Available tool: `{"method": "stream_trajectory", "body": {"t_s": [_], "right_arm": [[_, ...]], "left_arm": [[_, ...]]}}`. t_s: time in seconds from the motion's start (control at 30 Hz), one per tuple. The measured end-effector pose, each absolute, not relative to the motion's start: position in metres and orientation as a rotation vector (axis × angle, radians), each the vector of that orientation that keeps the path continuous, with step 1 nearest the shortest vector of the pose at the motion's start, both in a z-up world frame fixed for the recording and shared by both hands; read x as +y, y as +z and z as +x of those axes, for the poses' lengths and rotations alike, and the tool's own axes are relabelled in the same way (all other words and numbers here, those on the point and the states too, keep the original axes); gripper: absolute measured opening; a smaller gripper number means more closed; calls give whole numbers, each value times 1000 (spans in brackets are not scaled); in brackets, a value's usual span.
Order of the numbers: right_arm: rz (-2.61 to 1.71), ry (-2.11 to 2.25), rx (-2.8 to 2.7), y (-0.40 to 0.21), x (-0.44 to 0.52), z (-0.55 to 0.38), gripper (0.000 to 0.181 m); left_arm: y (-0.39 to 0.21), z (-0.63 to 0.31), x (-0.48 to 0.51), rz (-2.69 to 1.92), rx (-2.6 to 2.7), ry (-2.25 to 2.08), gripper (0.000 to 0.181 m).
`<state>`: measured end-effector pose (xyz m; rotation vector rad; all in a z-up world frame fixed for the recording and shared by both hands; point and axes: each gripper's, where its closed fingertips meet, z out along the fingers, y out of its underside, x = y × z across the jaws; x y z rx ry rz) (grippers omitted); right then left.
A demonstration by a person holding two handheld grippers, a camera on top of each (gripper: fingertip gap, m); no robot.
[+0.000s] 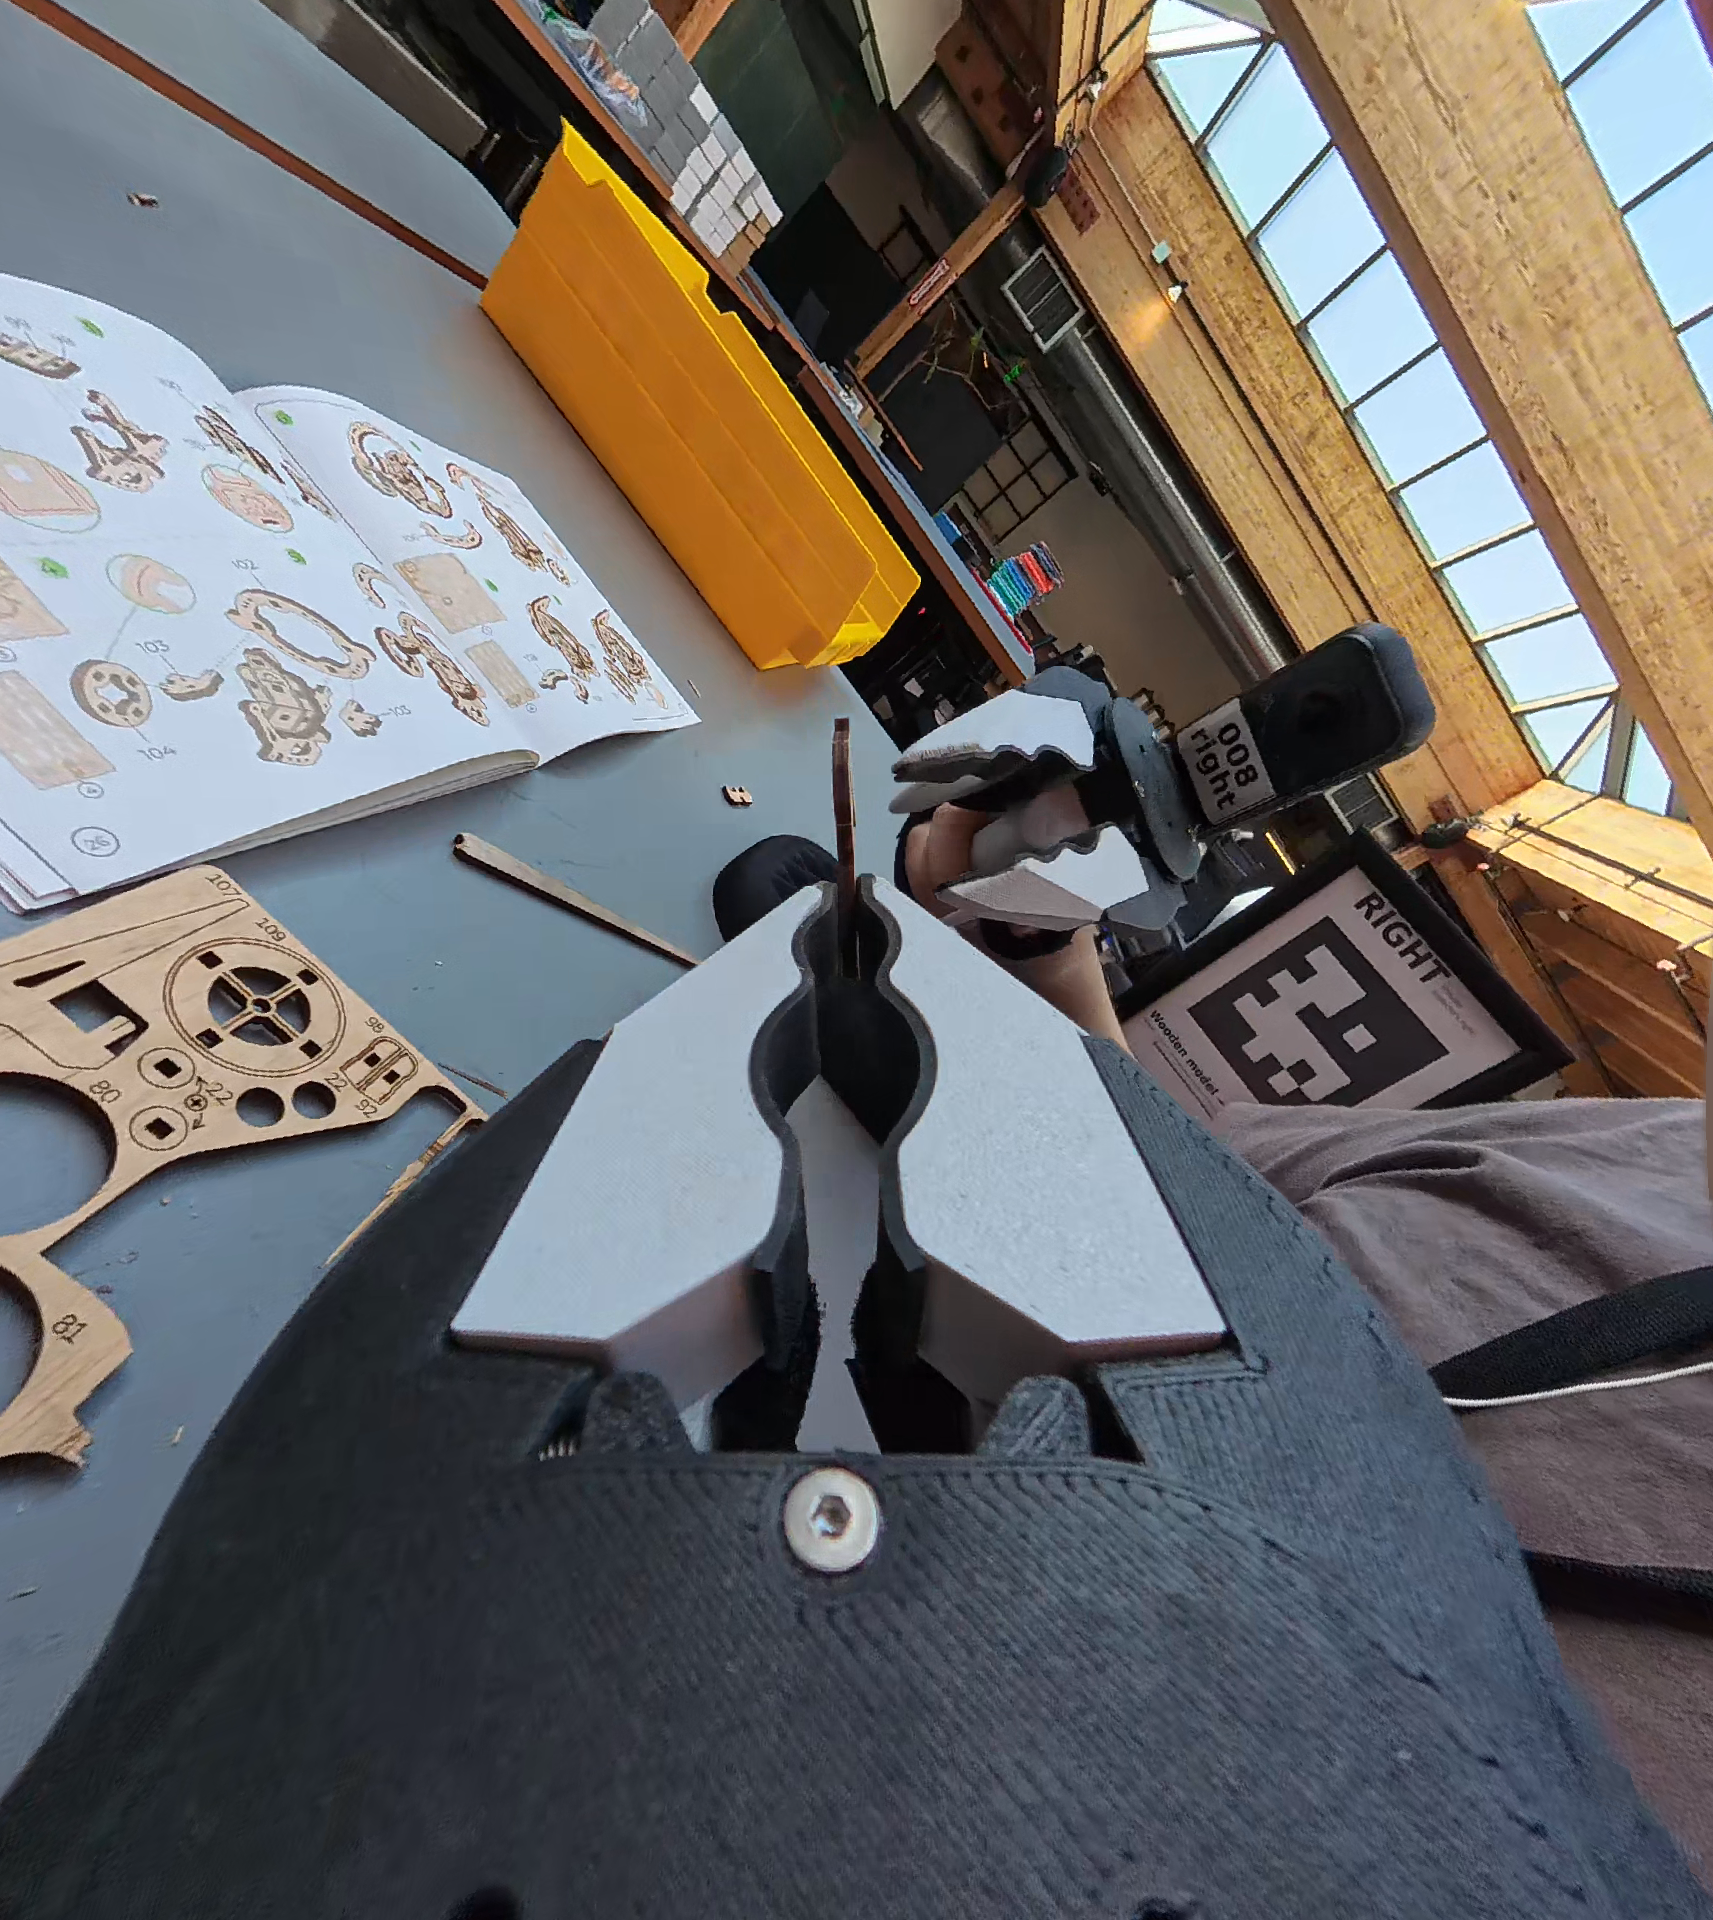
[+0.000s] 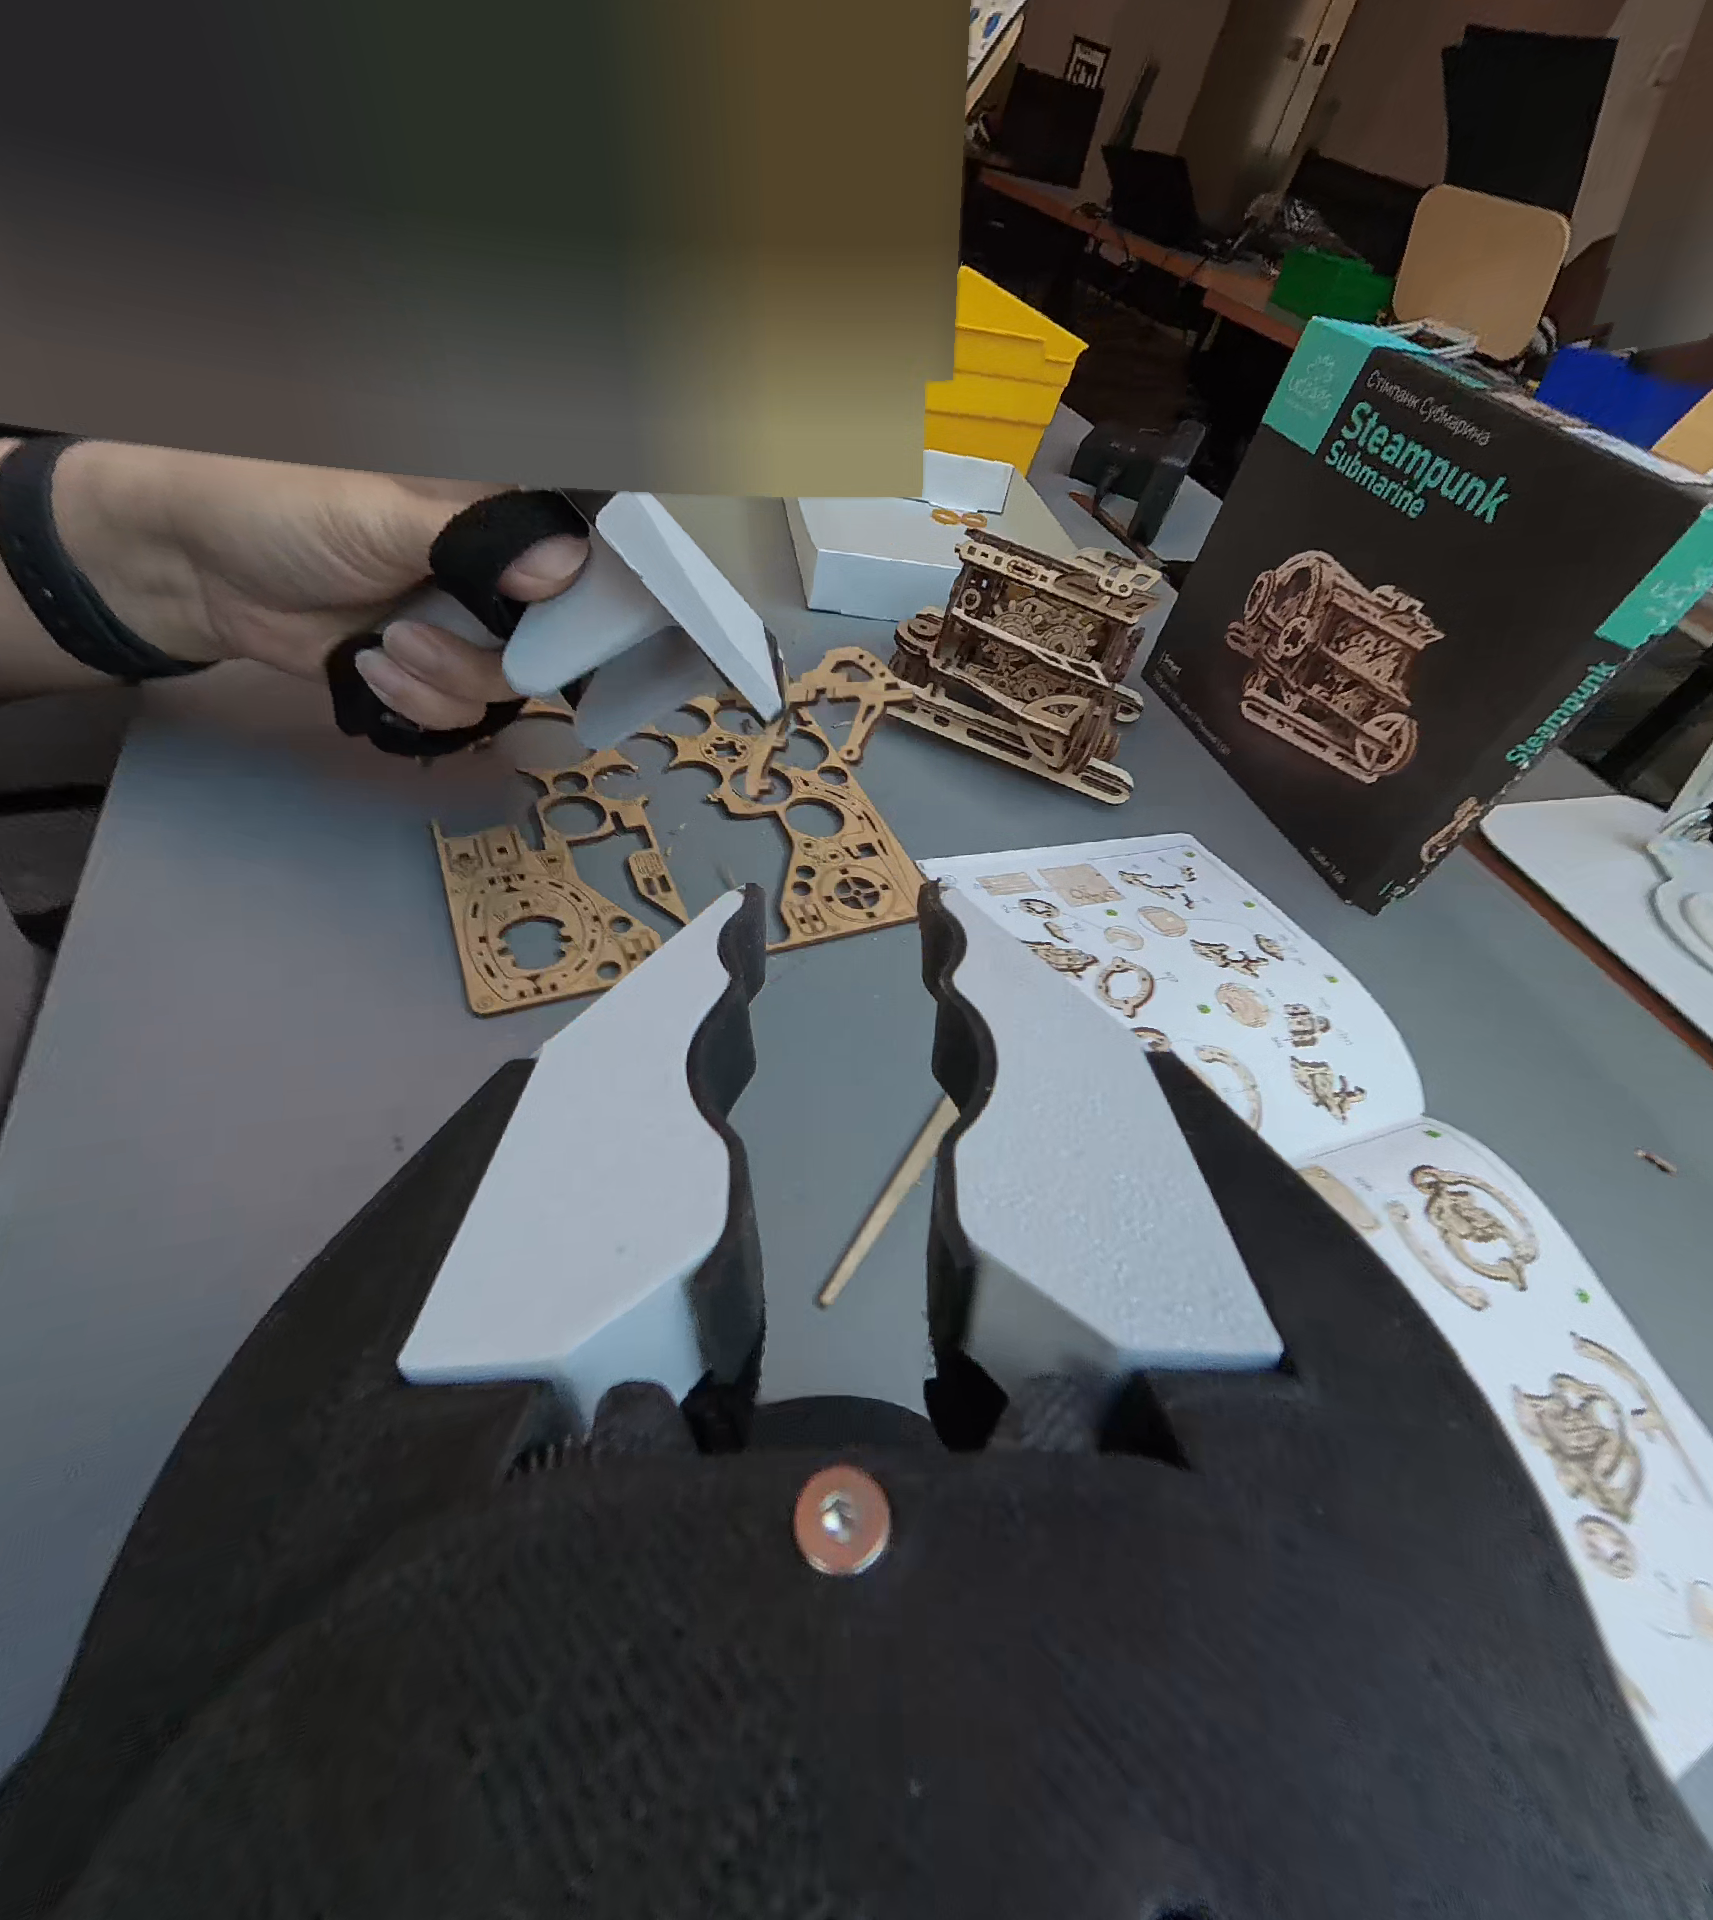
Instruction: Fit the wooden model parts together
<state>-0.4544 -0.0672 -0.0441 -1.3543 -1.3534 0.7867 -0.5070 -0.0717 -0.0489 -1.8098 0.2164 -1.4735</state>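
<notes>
My left gripper [image 1: 844, 914] is shut on a thin flat wooden part [image 1: 841, 800], seen edge-on and sticking up from the tips. In the right wrist view the same gripper [image 2: 774, 707] holds the part [image 2: 765, 764] just above the cut-out wooden sheets [image 2: 831, 883] on the grey table. My right gripper [image 2: 839, 904] is open and empty, above the table in front of the sheets. It also shows in the left wrist view [image 1: 919, 831], open, just right of the held part. A partly built wooden model [image 2: 1028, 655] stands behind the sheets.
An open instruction booklet [image 2: 1247, 1039] lies right of the sheets. The kit box [image 2: 1454, 623] stands behind it. A thin wooden stick [image 2: 888, 1205] lies under my right gripper. Yellow bins [image 1: 686, 416] and a white box [image 2: 873, 561] sit at the far edge. A framed marker sign [image 1: 1340, 1008] stands nearby. About 6 cm separates my left fingertips from my right. From the left gripper's tips to the partly built wooden model [image 2: 1028, 655] is close to 20 cm.
</notes>
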Motion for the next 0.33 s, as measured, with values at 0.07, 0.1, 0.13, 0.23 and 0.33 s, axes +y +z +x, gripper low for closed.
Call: {"method": "stream_trajectory", "body": {"t_s": [0.07,0.1,0.13,0.23,0.33], "right_arm": [[-1303,676,-1439,-49,-53,-451,30],[-1267,645,-1484,-51,-49,-451,32],[-1223,630,-1513,-51,-47,-454,32],[-1081,628,-1547,-46,-49,-466,32],[-952,533,-1522,-41,-50,-477,32]], "left_arm": [[-49,-507,-70,-1831,202,-1512,0],[-50,-504,-72,-1846,206,-1541,0],[-49,-502,-73,-1848,205,-1585,0],[-44,-496,-76,-1822,166,-1704,0],[-41,-495,-75,-1802,117,-1778,0]]}}
